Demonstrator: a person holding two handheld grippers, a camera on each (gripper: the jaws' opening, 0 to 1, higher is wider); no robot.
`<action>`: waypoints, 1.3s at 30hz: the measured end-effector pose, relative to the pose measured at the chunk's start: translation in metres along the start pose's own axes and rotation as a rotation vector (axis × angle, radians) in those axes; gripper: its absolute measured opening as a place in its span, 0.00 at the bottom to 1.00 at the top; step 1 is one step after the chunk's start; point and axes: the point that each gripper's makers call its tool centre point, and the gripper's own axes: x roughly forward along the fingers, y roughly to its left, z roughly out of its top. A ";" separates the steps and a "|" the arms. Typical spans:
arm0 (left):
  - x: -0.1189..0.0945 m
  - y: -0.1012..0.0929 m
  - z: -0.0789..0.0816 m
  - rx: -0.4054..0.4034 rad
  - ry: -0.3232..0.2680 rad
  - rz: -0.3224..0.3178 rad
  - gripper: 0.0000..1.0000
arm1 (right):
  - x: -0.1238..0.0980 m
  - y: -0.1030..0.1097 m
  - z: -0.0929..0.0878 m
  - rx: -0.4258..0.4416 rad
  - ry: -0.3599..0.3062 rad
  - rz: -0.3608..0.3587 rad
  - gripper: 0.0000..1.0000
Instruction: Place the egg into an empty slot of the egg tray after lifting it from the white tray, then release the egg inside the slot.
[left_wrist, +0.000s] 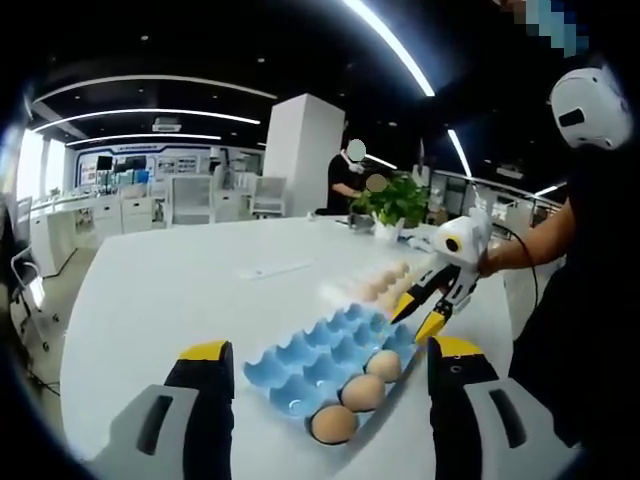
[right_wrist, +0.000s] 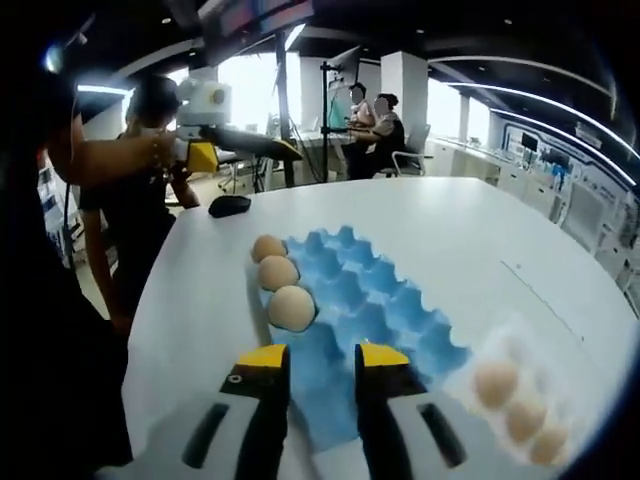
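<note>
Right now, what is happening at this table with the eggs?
A person is moving eggs with two hand-held grippers. Three eggs sit along one edge of the blue egg tray; more eggs lie in the white tray. The right gripper hovers between the two trays, holding nothing. The left gripper is open and empty.

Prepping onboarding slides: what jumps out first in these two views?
The bright blue egg tray on the white table, with three brown eggs in a row along one edge. Next, the white tray of eggs beside it. In the left gripper view, the right gripper hangs open by the blue tray's far end; the left gripper is open too.
</note>
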 end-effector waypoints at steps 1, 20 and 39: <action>0.000 0.000 0.000 0.001 0.000 0.001 0.81 | -0.004 -0.002 -0.003 0.013 0.001 -0.007 0.26; 0.002 0.000 0.001 0.006 0.005 0.000 0.80 | -0.042 -0.025 -0.031 0.056 0.029 -0.115 0.25; 0.003 0.000 0.002 0.005 0.000 -0.001 0.80 | -0.090 -0.044 -0.071 0.117 0.079 -0.225 0.25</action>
